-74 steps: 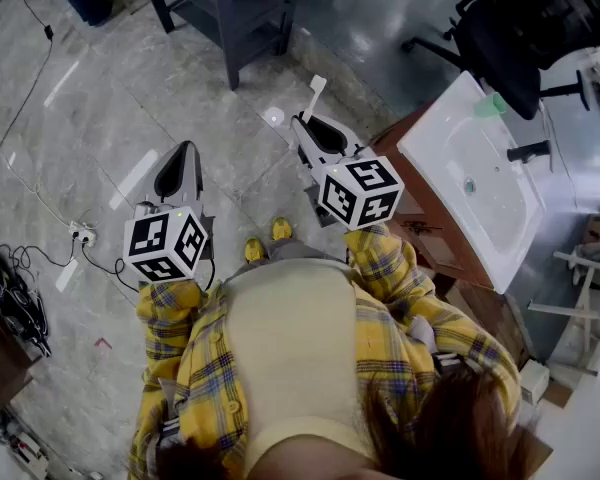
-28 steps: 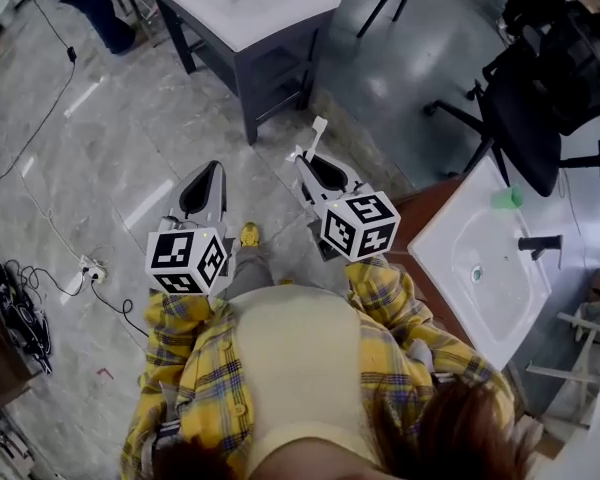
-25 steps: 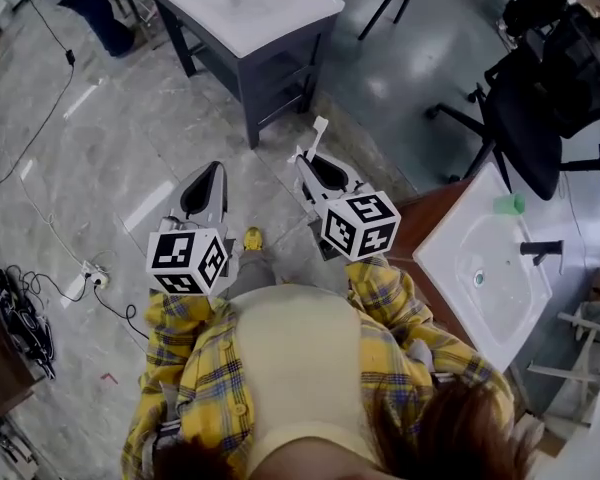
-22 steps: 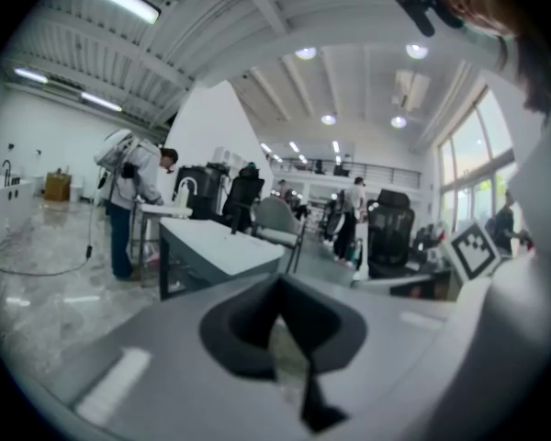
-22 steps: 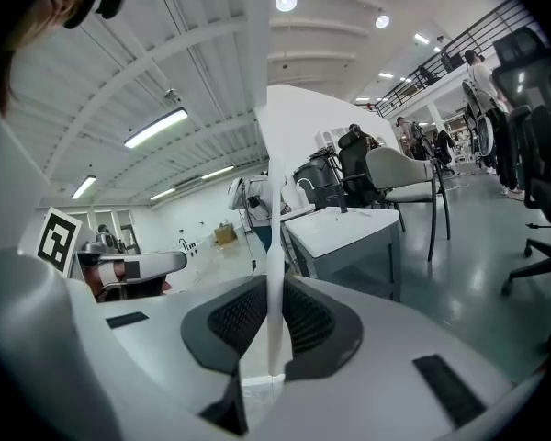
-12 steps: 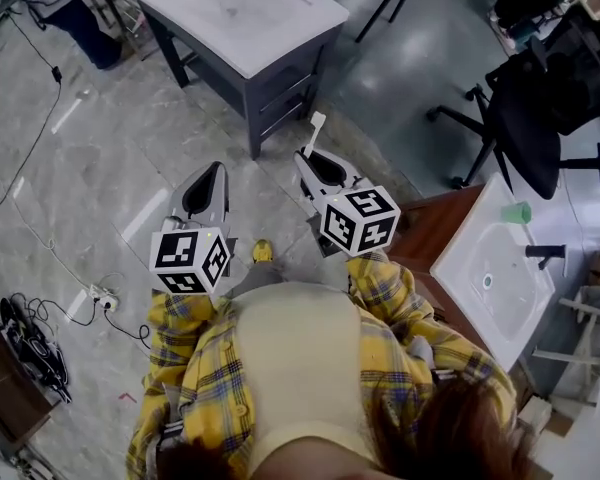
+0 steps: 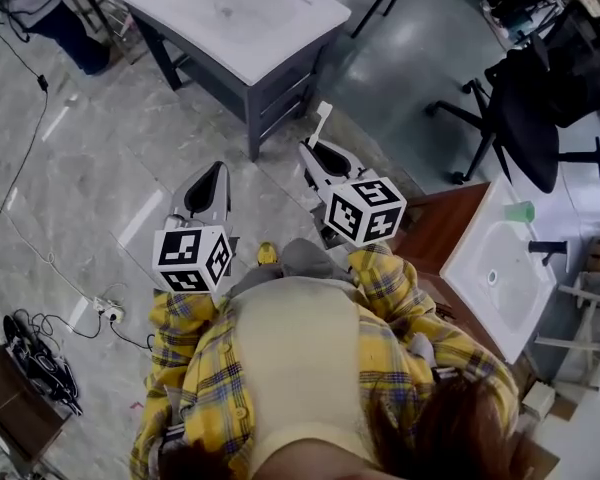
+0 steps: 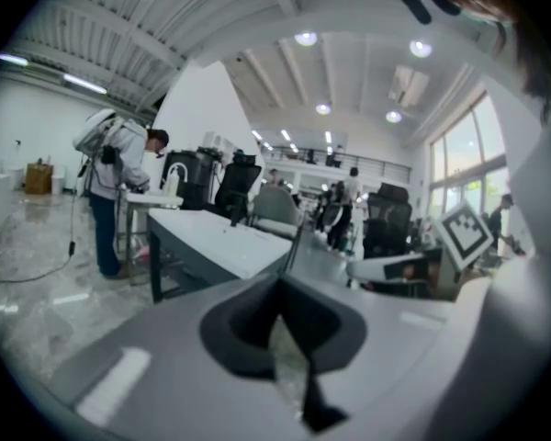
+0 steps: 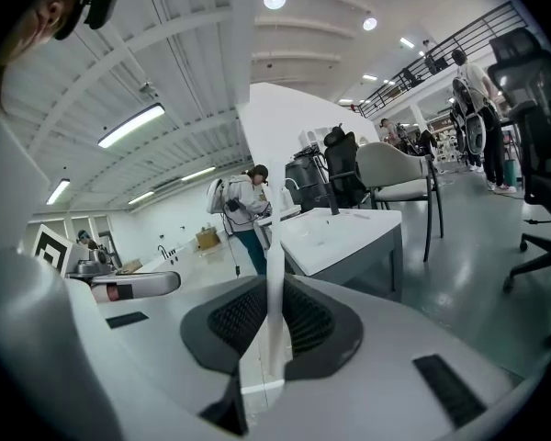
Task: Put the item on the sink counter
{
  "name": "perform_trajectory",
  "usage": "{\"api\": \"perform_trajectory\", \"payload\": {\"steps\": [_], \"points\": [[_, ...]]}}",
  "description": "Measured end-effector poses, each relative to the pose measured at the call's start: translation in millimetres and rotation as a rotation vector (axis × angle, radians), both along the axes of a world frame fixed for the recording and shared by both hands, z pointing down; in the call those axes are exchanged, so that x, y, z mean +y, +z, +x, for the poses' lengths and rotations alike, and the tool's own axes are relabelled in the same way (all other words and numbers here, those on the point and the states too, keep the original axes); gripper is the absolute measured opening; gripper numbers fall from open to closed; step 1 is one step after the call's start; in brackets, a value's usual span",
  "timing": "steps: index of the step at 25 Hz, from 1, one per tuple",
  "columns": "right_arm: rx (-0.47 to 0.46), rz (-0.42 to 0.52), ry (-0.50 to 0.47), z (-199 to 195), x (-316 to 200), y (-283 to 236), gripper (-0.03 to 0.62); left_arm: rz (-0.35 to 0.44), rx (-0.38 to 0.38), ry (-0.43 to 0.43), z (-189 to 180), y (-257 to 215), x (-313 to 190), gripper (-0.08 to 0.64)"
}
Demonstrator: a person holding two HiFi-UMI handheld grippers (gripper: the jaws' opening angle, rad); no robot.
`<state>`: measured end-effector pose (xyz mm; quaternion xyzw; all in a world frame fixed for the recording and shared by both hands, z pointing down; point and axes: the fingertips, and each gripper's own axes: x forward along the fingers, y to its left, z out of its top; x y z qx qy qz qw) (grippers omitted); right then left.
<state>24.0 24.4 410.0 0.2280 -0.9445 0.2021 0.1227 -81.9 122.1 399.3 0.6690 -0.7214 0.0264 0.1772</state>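
A thin white stick-like item (image 7: 320, 124) stands up between the jaws of my right gripper (image 7: 315, 152), which is shut on it. In the right gripper view the item (image 9: 274, 265) rises as a narrow white strip from the right gripper (image 9: 272, 327). My left gripper (image 7: 212, 172) is held beside it, shut and empty; the left gripper (image 8: 281, 327) shows nothing between its pads. Ahead stands the grey sink counter (image 7: 242, 16) with a white top, also visible as the sink counter (image 9: 342, 229) and the sink counter (image 8: 217, 239). Both grippers hang over the floor, short of it.
A second white basin on a brown cabinet (image 7: 502, 268) is at my right, with a green cup (image 7: 520, 211) and black tap (image 7: 546, 247). A black office chair (image 7: 525, 98) stands beyond it. Cables (image 7: 40, 353) lie at the left. A person (image 8: 112, 186) stands near a far table.
The grey sink counter has come further into view and closer as I walk toward it. The brown-cabinet basin has slid to the right. Both grippers keep their pose and grip.
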Motion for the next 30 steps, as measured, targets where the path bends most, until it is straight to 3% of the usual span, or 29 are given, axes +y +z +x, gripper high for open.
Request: {"api": "perform_trajectory", "payload": {"steps": [14,30], "points": [[-0.033,-0.009,-0.006,-52,-73,-3,0.055,-0.010,-0.029,-0.027,-47,1,-53,0.006],[-0.038,-0.094,-0.028,-104,-187,7,0.055,-0.034,-0.038,-0.045,-91,-3,-166,0.006]]}}
